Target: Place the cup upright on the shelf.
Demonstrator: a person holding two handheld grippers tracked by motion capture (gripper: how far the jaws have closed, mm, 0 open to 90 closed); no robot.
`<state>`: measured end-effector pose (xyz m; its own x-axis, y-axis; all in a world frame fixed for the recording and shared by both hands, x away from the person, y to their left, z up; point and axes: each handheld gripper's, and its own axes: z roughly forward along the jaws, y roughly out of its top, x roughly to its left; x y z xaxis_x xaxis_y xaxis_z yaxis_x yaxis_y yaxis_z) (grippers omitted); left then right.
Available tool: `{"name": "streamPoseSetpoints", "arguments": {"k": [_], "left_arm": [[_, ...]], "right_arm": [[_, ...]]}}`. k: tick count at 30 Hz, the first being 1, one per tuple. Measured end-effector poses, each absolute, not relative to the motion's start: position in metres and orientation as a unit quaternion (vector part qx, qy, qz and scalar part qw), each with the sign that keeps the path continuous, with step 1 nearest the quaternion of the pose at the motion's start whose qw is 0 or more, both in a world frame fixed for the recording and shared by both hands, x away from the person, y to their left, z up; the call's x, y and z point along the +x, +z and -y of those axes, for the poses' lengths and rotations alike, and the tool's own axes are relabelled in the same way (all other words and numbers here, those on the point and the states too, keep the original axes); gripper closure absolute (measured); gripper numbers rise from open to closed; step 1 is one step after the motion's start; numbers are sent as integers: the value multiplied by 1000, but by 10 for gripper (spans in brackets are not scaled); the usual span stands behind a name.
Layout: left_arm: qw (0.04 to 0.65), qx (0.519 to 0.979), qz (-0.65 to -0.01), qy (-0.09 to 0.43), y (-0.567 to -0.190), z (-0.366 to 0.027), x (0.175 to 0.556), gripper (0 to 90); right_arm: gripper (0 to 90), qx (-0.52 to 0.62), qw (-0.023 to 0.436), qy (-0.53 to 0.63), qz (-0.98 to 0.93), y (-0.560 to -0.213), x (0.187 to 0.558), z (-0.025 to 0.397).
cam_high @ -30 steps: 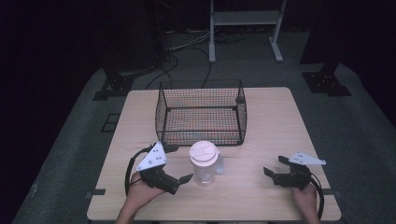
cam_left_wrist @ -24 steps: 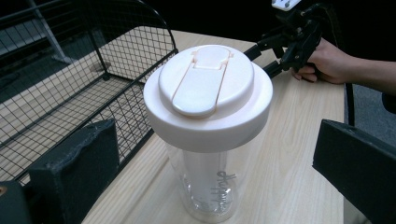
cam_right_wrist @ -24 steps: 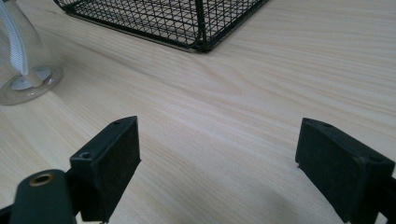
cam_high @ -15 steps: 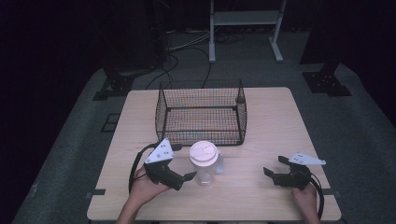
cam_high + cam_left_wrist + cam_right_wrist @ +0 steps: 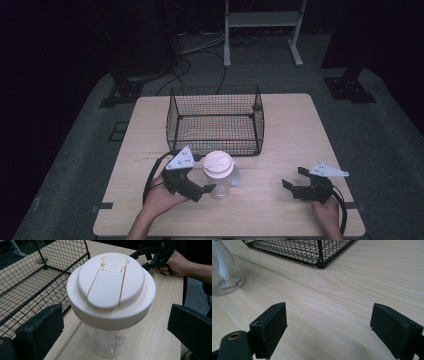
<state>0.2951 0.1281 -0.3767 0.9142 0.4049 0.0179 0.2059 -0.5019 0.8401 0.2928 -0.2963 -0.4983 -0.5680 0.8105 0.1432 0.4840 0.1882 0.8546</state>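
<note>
Shaker bottle (image 5: 218, 172) | upright on table (image 5: 290, 130) before wire basket (image 5: 215, 120) | my left gripper (image 5: 206, 189) spread around it, right gripper (image 5: 289, 184) spread, idle | risk: clamping the wide lid tips it.

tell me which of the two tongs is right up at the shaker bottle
The left tongs: their open jaws sit either side of the clear shaker bottle with the white lid. The right tongs rest open on bare table, well apart from it.

High view above table (image 5: 300, 130) looking down, claw views low and close, sharing wire basket (image 5: 215, 120).
</note>
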Motion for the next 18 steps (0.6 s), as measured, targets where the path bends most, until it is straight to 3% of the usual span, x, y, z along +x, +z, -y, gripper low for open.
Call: {"name": "streamPoseSetpoints", "arguments": {"k": [18], "left_arm": [[441,873,-187,94,-380,-115,307,0]], "right_arm": [[129,429,173,470,-752,-498,293,296]]}}
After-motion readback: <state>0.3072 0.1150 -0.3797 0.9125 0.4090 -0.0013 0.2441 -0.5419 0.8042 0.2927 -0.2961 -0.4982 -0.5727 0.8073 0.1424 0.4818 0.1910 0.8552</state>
